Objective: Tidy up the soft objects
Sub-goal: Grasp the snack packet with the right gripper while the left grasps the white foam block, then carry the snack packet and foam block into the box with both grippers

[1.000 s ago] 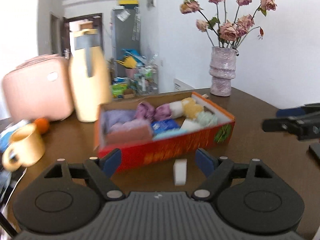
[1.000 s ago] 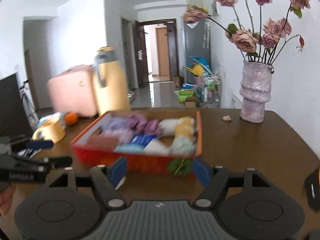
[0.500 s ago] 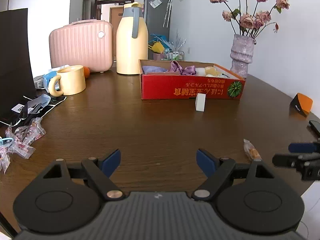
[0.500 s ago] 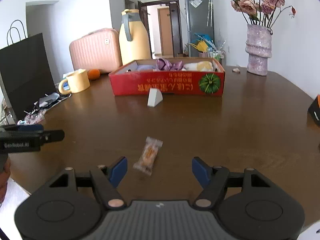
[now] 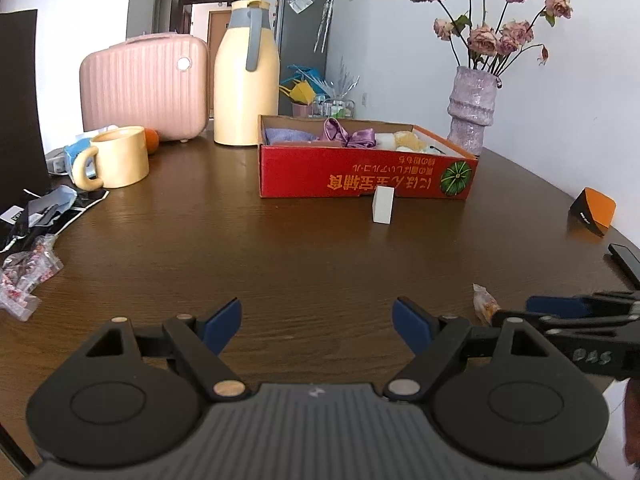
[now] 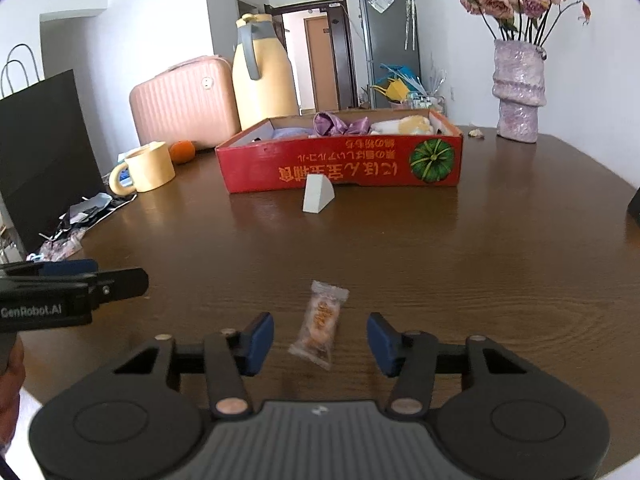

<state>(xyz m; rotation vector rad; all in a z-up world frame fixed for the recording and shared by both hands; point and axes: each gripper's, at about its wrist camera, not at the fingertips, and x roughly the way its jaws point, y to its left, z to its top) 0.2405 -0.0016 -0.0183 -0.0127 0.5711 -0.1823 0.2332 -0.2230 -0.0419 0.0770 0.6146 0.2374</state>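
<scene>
A red cardboard box (image 5: 360, 176) (image 6: 340, 164) stands far across the brown table, holding soft items: purple cloth, a purple bow (image 5: 352, 136), white and yellow puffs. A white wedge sponge (image 5: 383, 209) (image 6: 317, 197) stands just in front of the box. My left gripper (image 5: 317, 320) is open and empty, low over the table's near edge. My right gripper (image 6: 320, 338) is open, with a wrapped snack (image 6: 320, 322) lying on the table between its fingers, untouched. The right gripper also shows at the right of the left wrist view (image 5: 568, 312).
A yellow mug (image 5: 116, 158), an orange, a pink case (image 5: 144, 84) and a yellow thermos (image 5: 246, 76) stand back left. A vase of dried roses (image 5: 472, 108) stands back right. Wrappers and a black bag lie left; an orange-black object (image 5: 592, 212) and a dark phone lie right.
Both grippers have pulled back from the box to the table's near edge. Over the last half second they hold nearly still; the snack now lies between the right gripper's fingers.
</scene>
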